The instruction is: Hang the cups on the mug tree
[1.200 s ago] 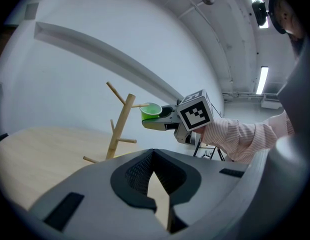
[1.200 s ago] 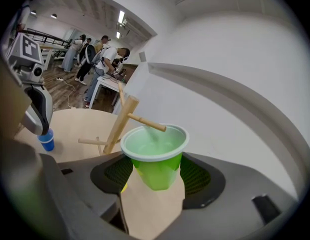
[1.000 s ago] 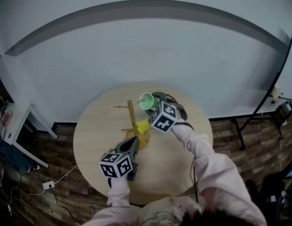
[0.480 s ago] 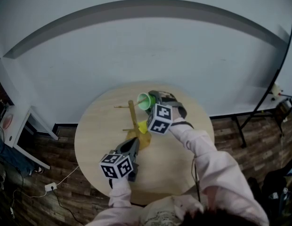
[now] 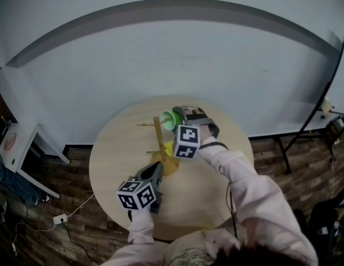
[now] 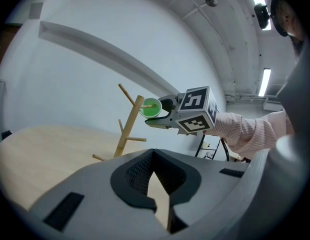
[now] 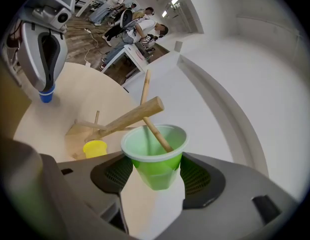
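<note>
Green cup at a top peg of the mug tree

My right gripper (image 7: pixel 154 176) pinches the green cup (image 7: pixel 154 156) by its sides between its jaws, and the cup's open mouth faces the mug tree (image 7: pixel 126 119). One thin peg (image 7: pixel 156 133) near the top of the tree pokes into the cup's mouth. The tree stands on the far part of the round bench (image 5: pixel 186 198). A yellow cup (image 7: pixel 95 148) is low on the tree, close to its foot; I cannot tell if it hangs or sits. My left gripper (image 6: pixel 156 156) has its jaws pressed together at the tips, with nothing in them. It floats over the near part of the bench, apart from the tree, and points toward it.
</note>
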`<state>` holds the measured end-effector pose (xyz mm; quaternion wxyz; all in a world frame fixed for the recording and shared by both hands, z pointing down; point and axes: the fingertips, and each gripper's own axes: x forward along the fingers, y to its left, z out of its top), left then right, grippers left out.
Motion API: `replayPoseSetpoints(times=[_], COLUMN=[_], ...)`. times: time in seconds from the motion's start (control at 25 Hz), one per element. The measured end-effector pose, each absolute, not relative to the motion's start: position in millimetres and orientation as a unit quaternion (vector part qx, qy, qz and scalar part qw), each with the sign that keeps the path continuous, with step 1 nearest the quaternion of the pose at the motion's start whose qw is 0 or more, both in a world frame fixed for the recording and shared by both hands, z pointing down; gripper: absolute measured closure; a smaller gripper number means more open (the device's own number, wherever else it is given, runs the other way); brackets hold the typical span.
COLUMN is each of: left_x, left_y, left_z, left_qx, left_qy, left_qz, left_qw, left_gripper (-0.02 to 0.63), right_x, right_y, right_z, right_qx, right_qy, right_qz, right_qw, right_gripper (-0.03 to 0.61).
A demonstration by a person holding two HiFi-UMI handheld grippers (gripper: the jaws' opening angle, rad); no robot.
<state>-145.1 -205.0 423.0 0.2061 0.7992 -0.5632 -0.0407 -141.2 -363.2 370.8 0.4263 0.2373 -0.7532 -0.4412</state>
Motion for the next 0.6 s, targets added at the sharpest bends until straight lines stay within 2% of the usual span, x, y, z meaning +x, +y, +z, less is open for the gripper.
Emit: replayPoseSetpoints(times=[0.6], left_x=[-146.0], left_y=[-203.5], left_z=[426.8], left_qx=[0.800], left_qy=[-0.561], left_qz=[-0.039], left_qw=[0.211], left_gripper=[0.609], right_x=[-152.2], right_y=[-354.5], right_z=[364.2], right_qx=[0.223], right_qy=[-0.726], right_qz=[-0.488], right_qw=[0.430], right_gripper=[0.287])
